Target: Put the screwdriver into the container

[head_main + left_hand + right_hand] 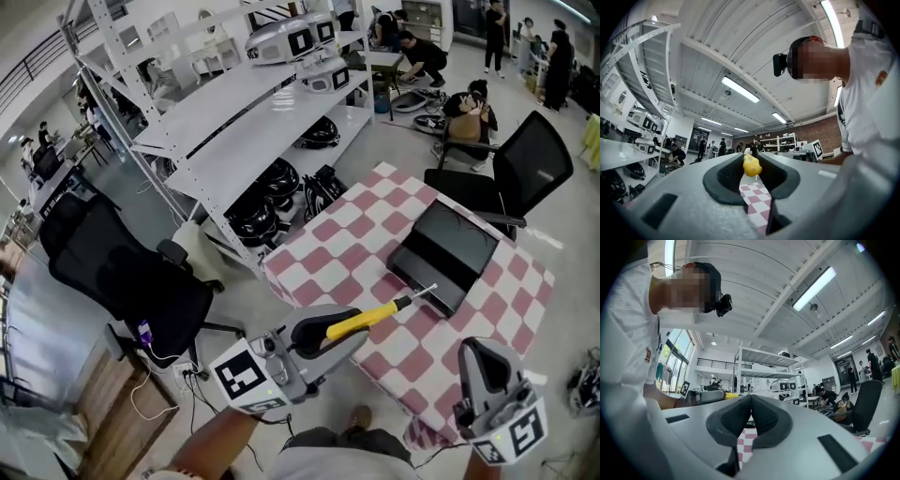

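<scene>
In the head view my left gripper [349,330] is shut on the yellow handle of the screwdriver [370,319]. Its thin metal shaft points up and right, and the tip lies at the near edge of the black rectangular container [448,246] on the checkered table. The left gripper view shows the yellow handle [752,166] pinched between the dark pads [729,176]. My right gripper [476,352] hovers over the table's near right corner, apart from the container. Its jaws meet at the tips [751,398] with nothing between them.
A pink and white checkered cloth [347,248] covers the table. White shelving [244,122] with dark helmets stands to the left. One black office chair [122,277] is at the left and another [525,169] sits beyond the table. People stand at the back of the room.
</scene>
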